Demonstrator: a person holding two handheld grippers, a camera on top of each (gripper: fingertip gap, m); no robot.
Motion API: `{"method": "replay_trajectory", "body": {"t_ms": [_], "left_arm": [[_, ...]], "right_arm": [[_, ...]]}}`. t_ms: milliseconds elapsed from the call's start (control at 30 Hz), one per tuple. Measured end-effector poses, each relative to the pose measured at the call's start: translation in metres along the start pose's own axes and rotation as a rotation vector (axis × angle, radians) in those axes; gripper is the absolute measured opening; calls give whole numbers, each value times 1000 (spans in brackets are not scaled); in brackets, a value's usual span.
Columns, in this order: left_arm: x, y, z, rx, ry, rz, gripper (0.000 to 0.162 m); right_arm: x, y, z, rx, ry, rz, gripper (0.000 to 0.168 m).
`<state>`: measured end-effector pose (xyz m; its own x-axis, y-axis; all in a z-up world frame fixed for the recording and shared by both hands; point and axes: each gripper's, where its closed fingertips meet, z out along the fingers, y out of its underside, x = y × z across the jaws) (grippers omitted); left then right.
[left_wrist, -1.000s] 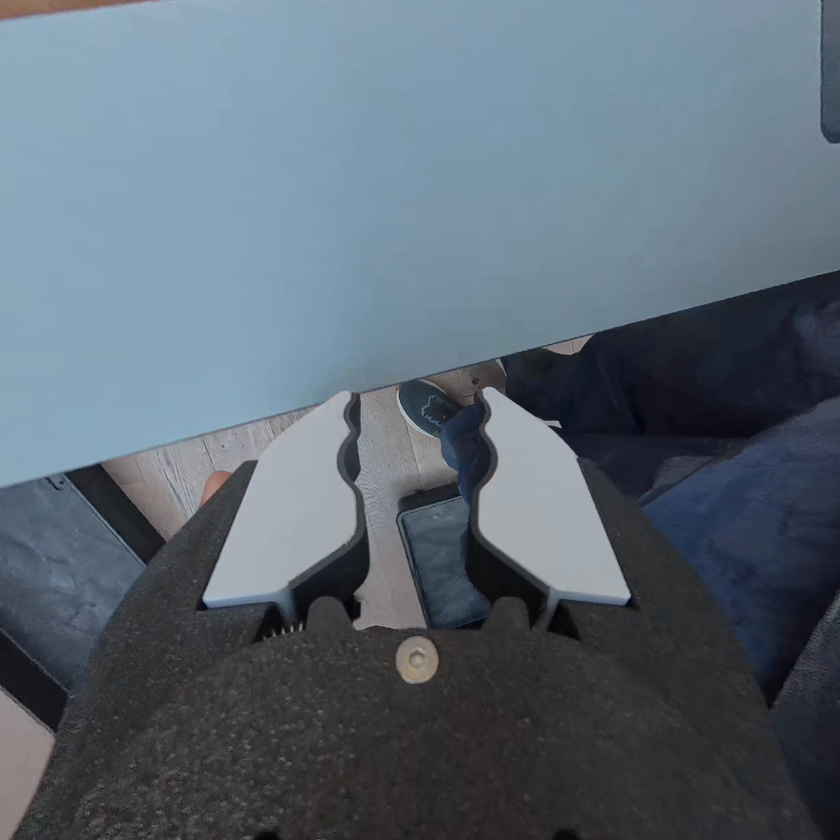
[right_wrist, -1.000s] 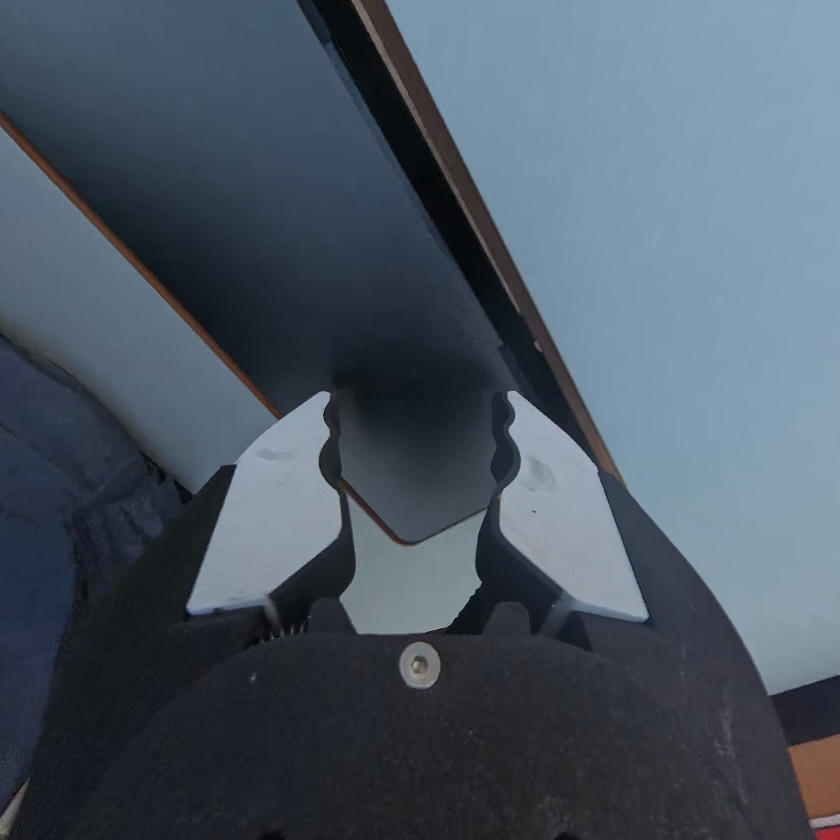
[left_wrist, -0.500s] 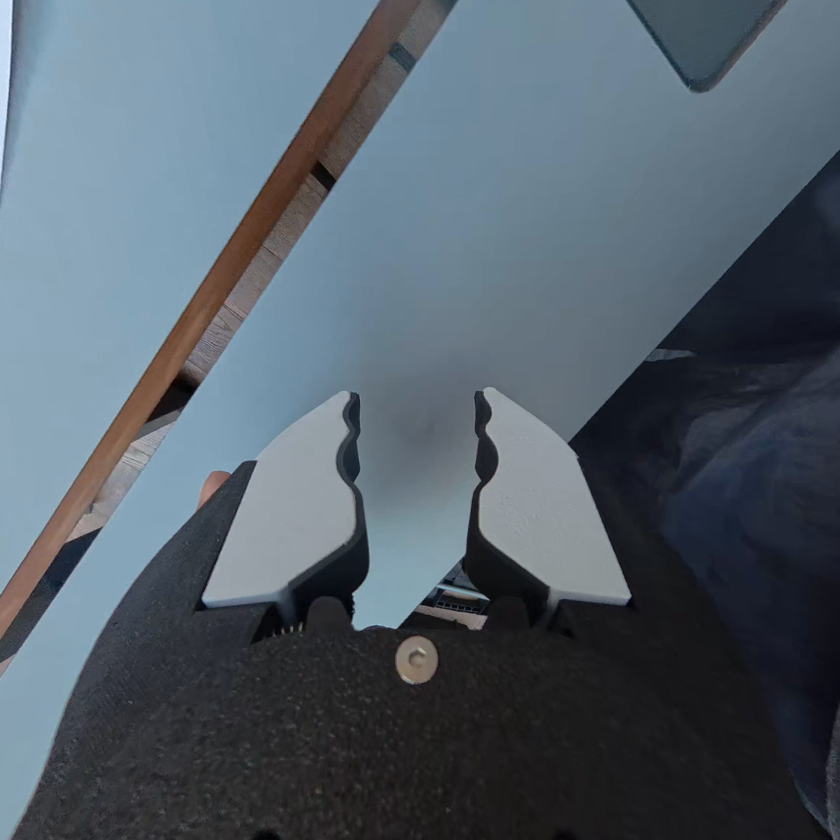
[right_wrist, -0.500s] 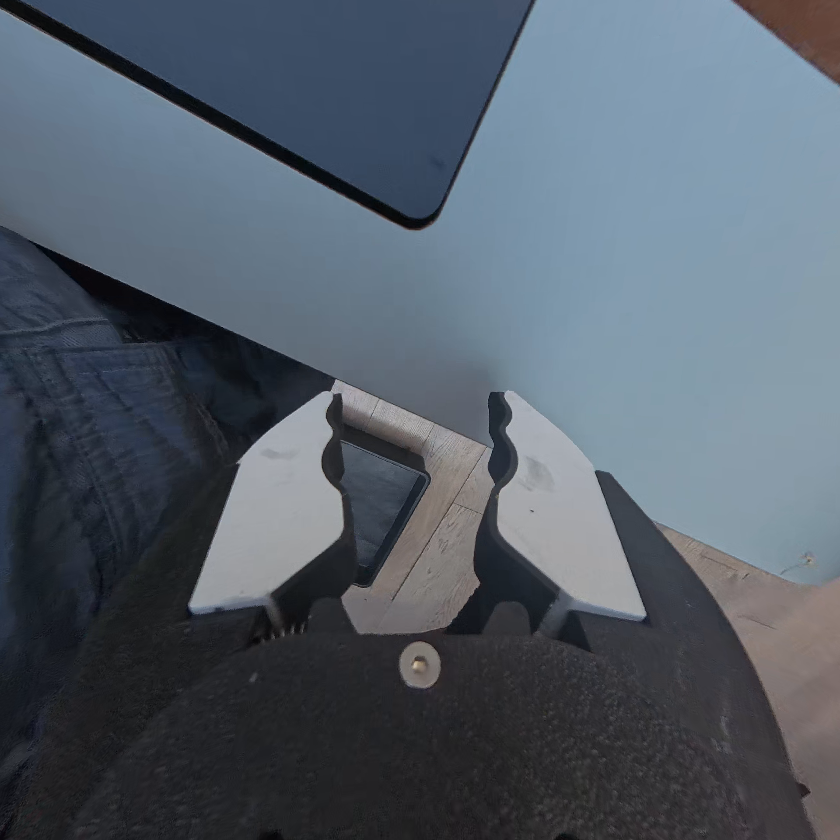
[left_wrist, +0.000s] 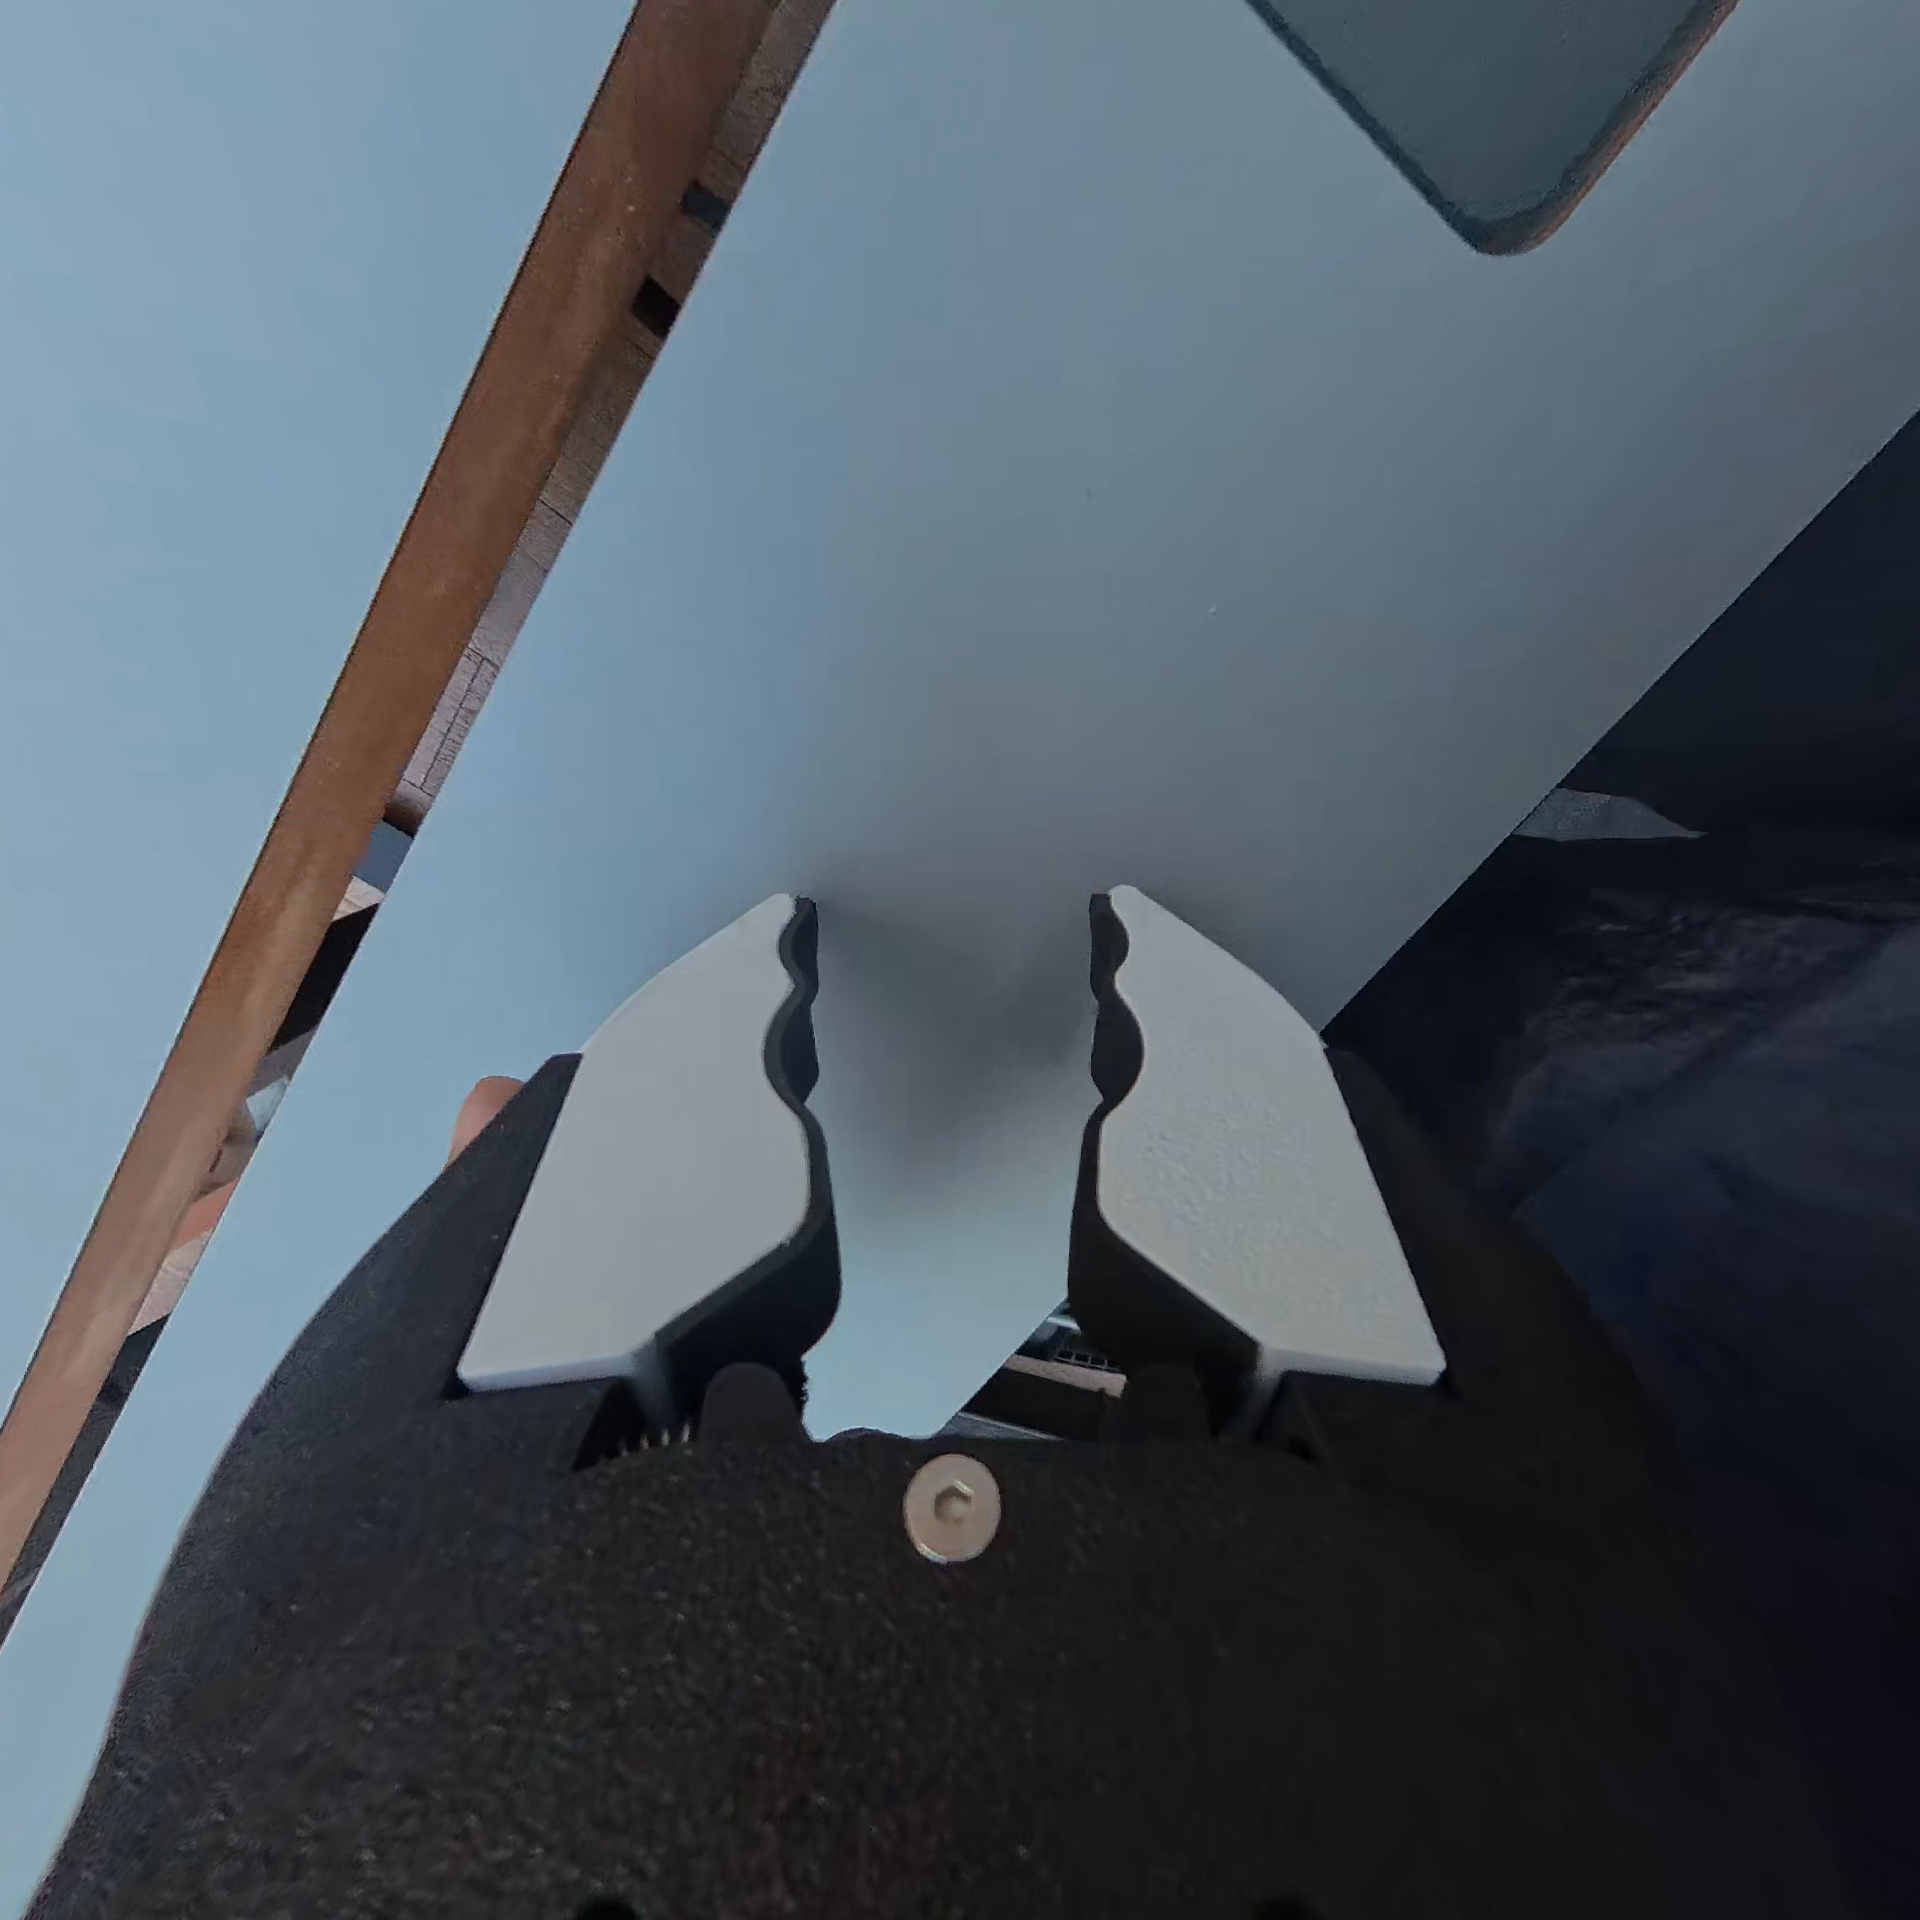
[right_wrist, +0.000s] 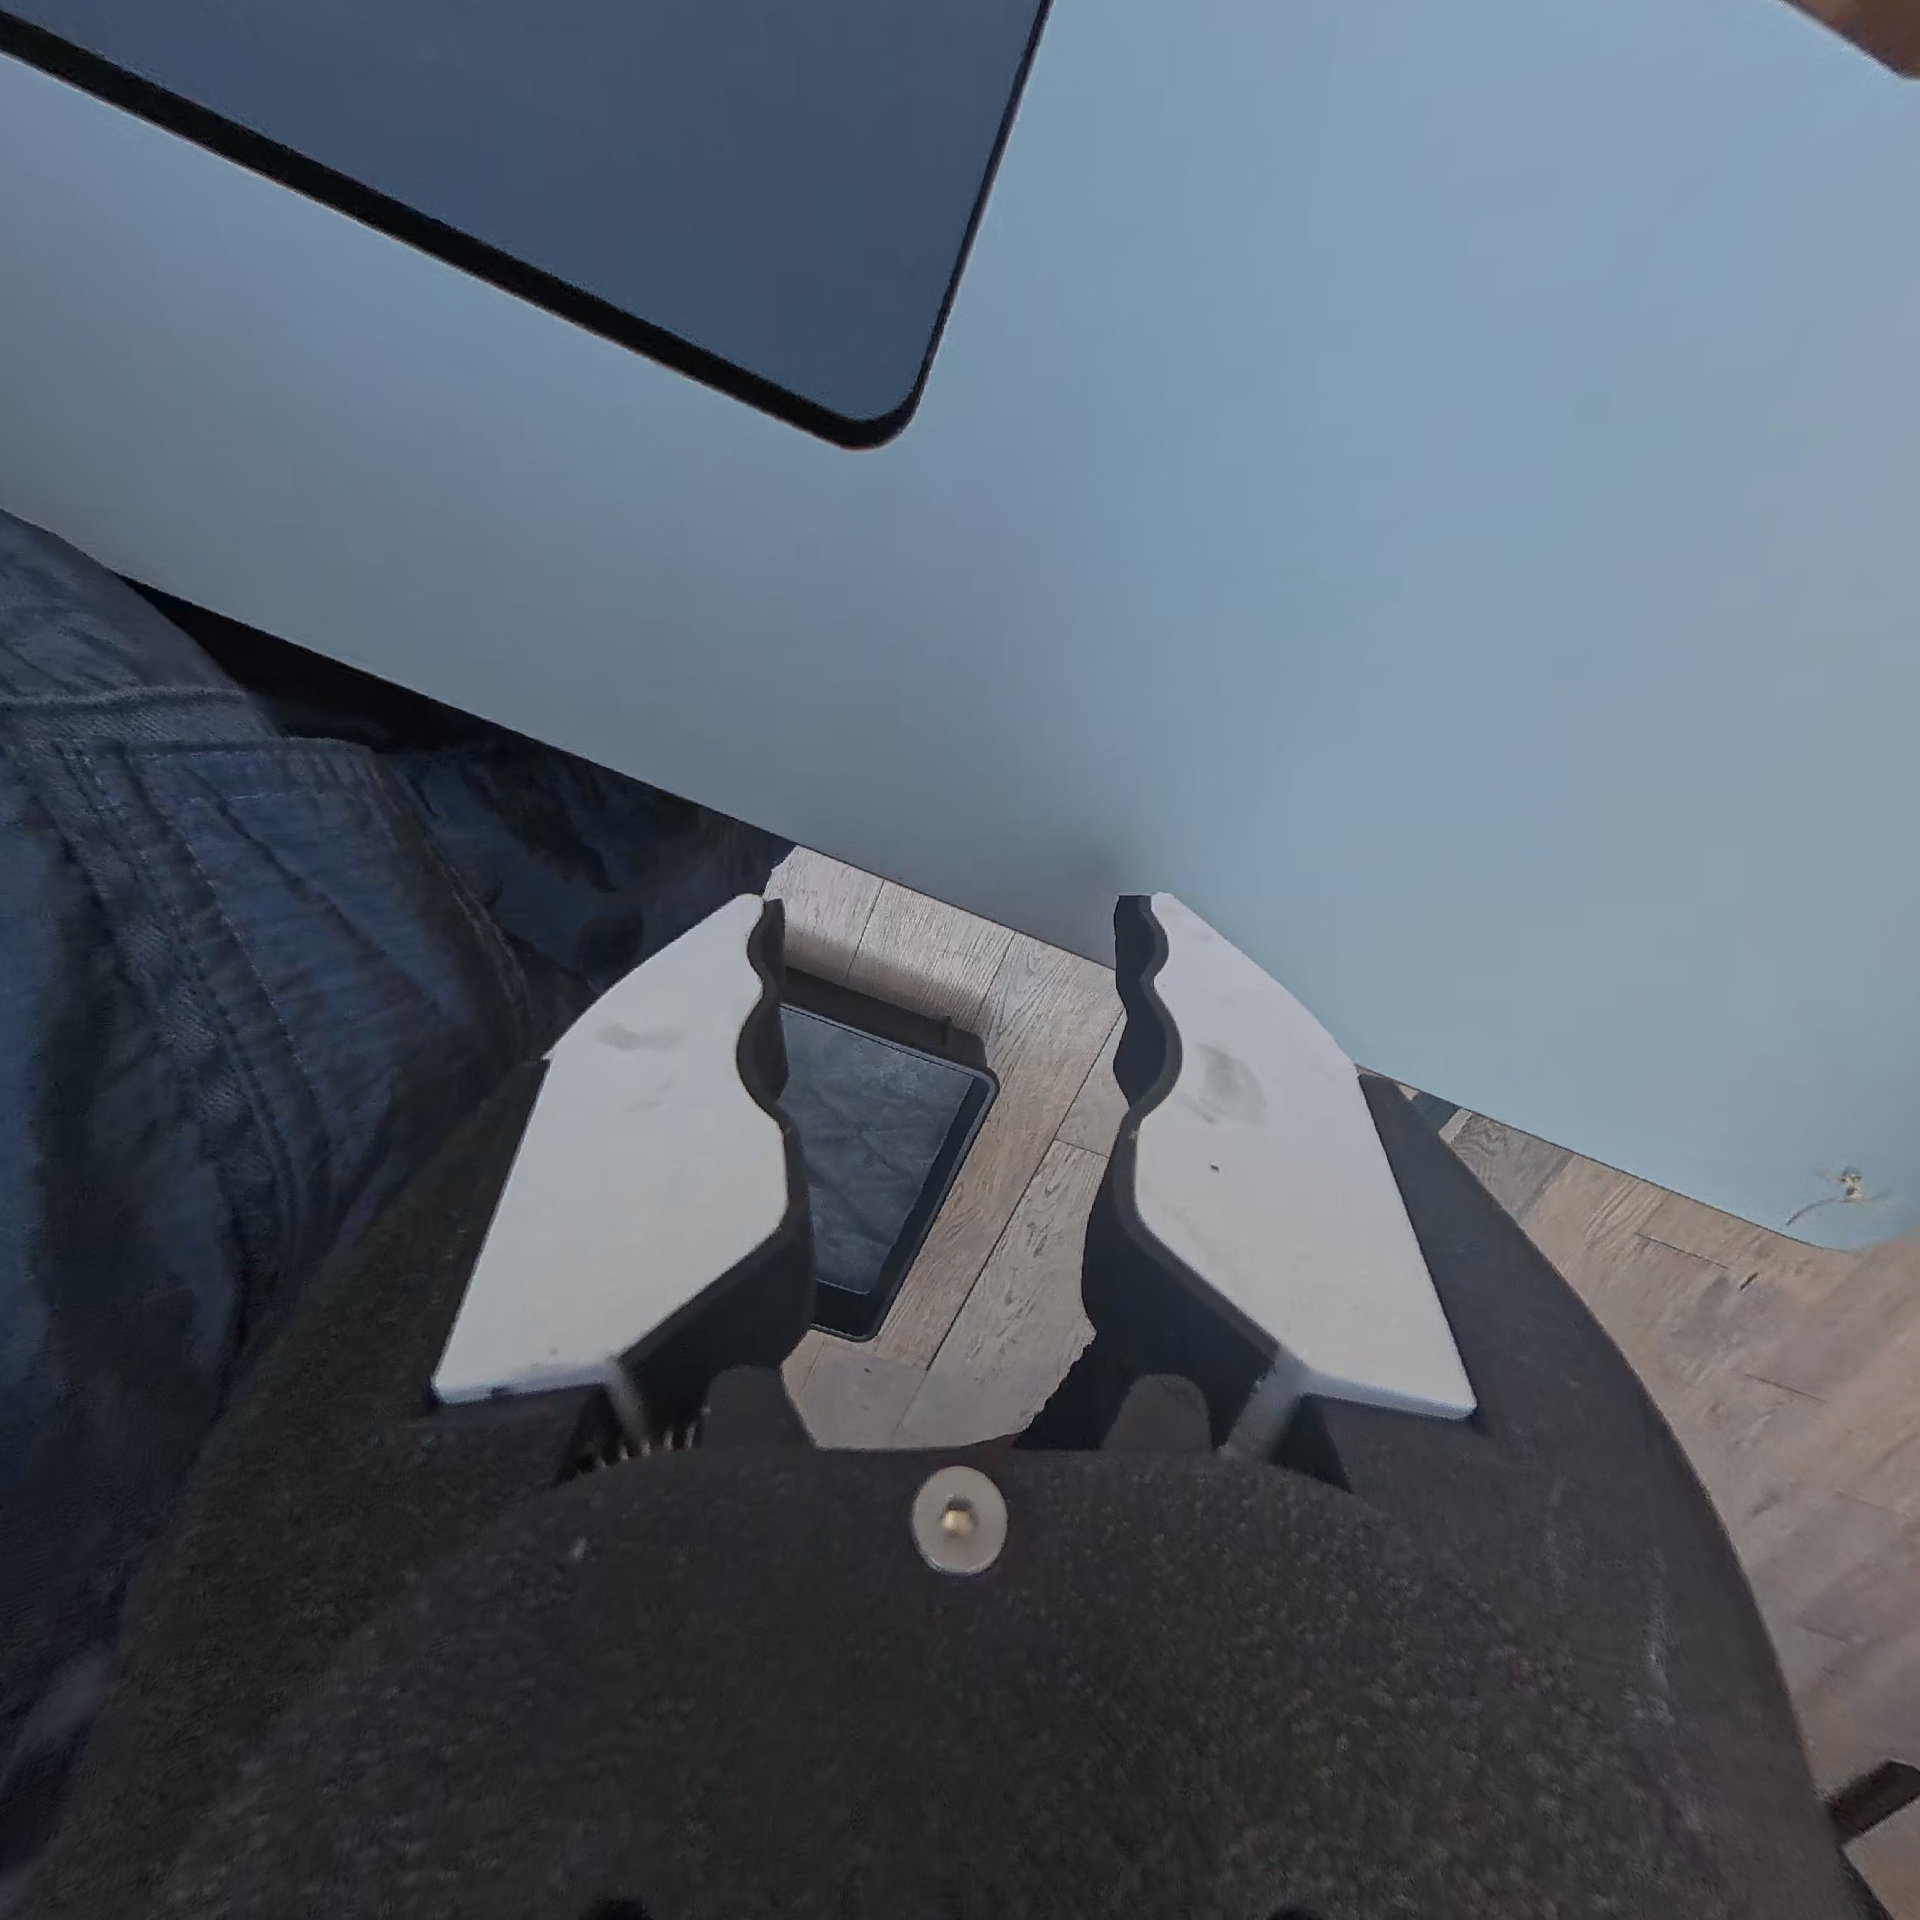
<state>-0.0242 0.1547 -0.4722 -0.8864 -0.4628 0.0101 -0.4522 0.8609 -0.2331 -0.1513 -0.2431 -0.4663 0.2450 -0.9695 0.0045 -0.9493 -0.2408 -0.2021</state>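
Note:
My left gripper (left_wrist: 951, 914) is open and empty, its tips close over a pale blue tabletop (left_wrist: 1039, 520). A dark flat mat or tablet corner (left_wrist: 1496, 104) lies on that top at the upper right. My right gripper (right_wrist: 940, 914) is open and empty, held at the near edge of the same pale blue tabletop (right_wrist: 1403, 623). A dark flat mat or tablet (right_wrist: 540, 177) lies on the top at the upper left. Below the right gripper, a dark rectangular panel (right_wrist: 873, 1153) sits in the wood floor (right_wrist: 1008, 1226).
A brown wooden edge (left_wrist: 416, 665) separates a second pale blue surface (left_wrist: 208, 364) on the left. A person's dark clothing (left_wrist: 1683, 1091) is at the right, and a jeans-clad leg (right_wrist: 187, 987) at the left of the right wrist view. A fingertip (left_wrist: 483, 1112) shows beside the left gripper. There is about 40 cm between the tips of the two grippers.
Both grippers swung over the last second: the left from the table's near edge to over the tabletop, the right from over the table gap to the near edge. Little has moved since half a second ago.

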Motion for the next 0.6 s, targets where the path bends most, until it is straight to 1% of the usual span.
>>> {"method": "replay_trajectory", "body": {"t_ms": [100, 233, 333, 467, 533, 567, 600], "left_arm": [[2, 4, 1, -15, -18, -15, 51], [-1, 2, -1, 19, -38, -56, 51], [0, 7, 0, 11, -19, -114, 51], [1, 11, -2, 60, -10, -207, 51], [1, 14, -6, 106, -2, -278, 50], [0, 16, -9, 130, -1, -313, 50], [-1, 18, -12, 154, -4, -344, 50]], "right_arm": [[1, -10, -1, 4, -2, -33, 62], [2, -23, 0, 1, -7, -77, 62], [1, -33, 1, 0, -15, -110, 62], [-3, -49, 6, -8, -26, -159, 62], [-7, -70, 8, 21, -36, -150, 62], [-9, -87, 7, 47, -43, -143, 63], [-10, -113, 4, 90, -42, -140, 63]]}}
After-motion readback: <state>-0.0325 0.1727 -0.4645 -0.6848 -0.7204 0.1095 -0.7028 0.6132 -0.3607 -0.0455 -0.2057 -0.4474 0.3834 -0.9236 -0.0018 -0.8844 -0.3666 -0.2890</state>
